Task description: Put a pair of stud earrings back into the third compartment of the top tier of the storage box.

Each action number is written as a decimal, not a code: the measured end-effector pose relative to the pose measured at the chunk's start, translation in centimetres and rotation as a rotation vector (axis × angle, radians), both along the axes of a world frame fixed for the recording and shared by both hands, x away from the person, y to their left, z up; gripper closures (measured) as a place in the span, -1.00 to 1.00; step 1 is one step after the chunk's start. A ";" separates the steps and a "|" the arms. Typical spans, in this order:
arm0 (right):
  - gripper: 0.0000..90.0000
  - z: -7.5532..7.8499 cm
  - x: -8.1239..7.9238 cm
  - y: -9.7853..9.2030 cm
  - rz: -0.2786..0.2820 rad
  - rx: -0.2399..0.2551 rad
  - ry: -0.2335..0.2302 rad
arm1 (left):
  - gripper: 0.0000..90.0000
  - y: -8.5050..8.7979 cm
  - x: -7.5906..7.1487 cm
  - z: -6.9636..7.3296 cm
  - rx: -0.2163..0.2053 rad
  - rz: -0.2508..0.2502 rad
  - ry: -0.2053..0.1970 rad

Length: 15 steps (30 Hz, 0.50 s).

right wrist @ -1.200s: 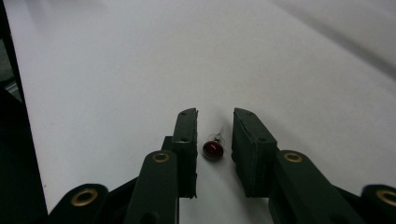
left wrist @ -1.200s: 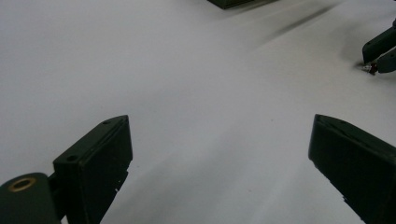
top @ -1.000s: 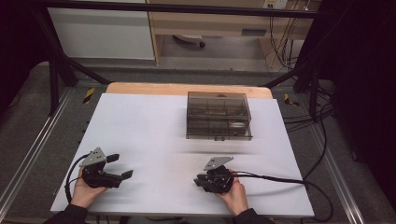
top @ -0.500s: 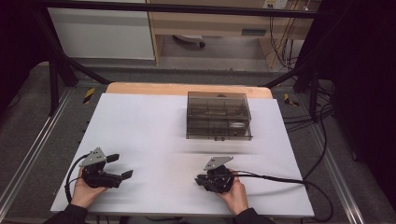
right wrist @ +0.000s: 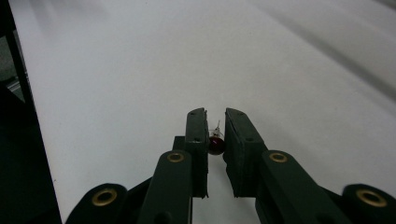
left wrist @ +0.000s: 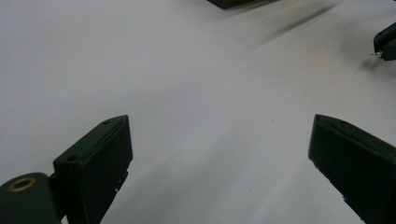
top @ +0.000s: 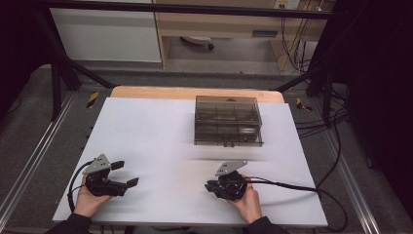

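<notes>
White table (top: 160, 131), bead (right wrist: 215, 143) between fingers (right wrist: 196, 135)

The white-covered rectangular table (top: 146, 131) lies bare across its whole left half and along its near edge, so a hand could sweep there freely. The one obstacle is a smoke-tinted transparent plastic compartment box (top: 227, 121) standing near the far edge, right of centre. Open surface separates it from both near corners. A black cable (top: 292, 186) trails across the near right corner.
</notes>
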State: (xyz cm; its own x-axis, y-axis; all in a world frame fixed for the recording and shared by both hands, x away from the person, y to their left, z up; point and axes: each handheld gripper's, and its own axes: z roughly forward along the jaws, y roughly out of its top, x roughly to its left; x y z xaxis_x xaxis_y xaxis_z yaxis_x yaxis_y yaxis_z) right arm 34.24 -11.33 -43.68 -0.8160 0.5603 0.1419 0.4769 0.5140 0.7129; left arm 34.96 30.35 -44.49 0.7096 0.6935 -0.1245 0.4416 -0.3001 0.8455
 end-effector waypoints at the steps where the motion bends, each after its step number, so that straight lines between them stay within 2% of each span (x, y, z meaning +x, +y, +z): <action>1: 0.77 0.1 0.0 -0.1 -0.003 0.003 -0.003 | -0.86 0.0 0.0 0.0 -0.001 0.000 0.000; 8: 0.77 1.3 0.1 -0.8 -0.017 0.010 -0.031 | -0.86 0.0 0.0 0.0 -0.001 0.001 0.001; 15: 0.77 2.0 0.3 -1.3 -0.028 0.012 -0.040 | -0.86 0.0 0.0 0.0 -0.001 0.001 0.002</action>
State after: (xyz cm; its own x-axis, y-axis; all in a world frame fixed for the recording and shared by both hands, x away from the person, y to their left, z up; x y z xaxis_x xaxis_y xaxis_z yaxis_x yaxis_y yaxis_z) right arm 34.53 -12.60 -41.70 -0.8052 0.5816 0.1158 0.4618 0.4924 0.7377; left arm 35.00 30.36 -44.52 0.7089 0.6938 -0.1270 0.4438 -0.2988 0.8448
